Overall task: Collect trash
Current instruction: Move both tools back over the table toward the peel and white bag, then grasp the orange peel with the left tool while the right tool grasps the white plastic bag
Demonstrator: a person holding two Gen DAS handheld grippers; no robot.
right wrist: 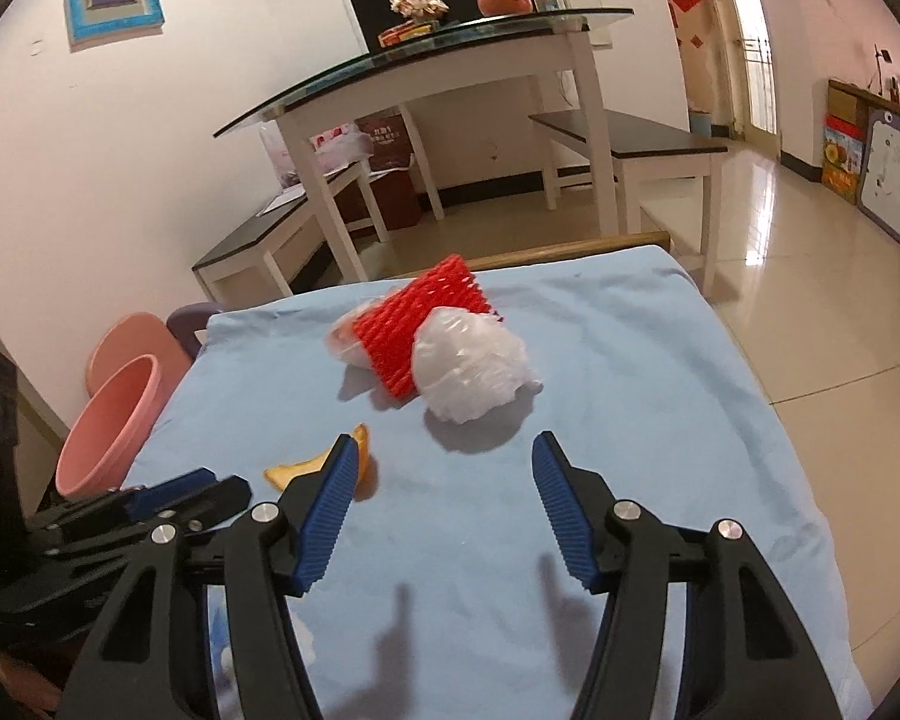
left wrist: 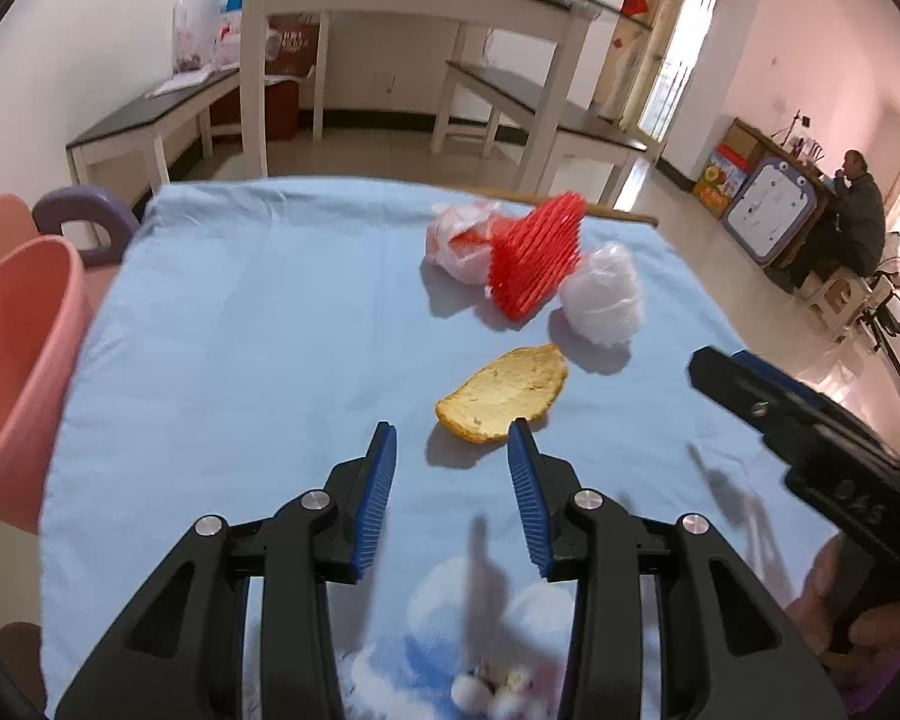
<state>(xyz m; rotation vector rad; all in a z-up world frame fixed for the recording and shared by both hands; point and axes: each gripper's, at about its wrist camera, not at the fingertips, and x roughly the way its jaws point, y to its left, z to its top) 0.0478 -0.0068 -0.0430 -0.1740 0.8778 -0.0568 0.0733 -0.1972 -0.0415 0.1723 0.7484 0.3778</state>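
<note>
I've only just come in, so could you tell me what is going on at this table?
A person is clearing trash off a blue cloth with a gripper in each hand. The left gripper is open, just short of a peel; the right gripper is open, aimed at a white bag. A red net and another bag lie behind. Nothing is held yet. A pink bin stands at the left.
</note>
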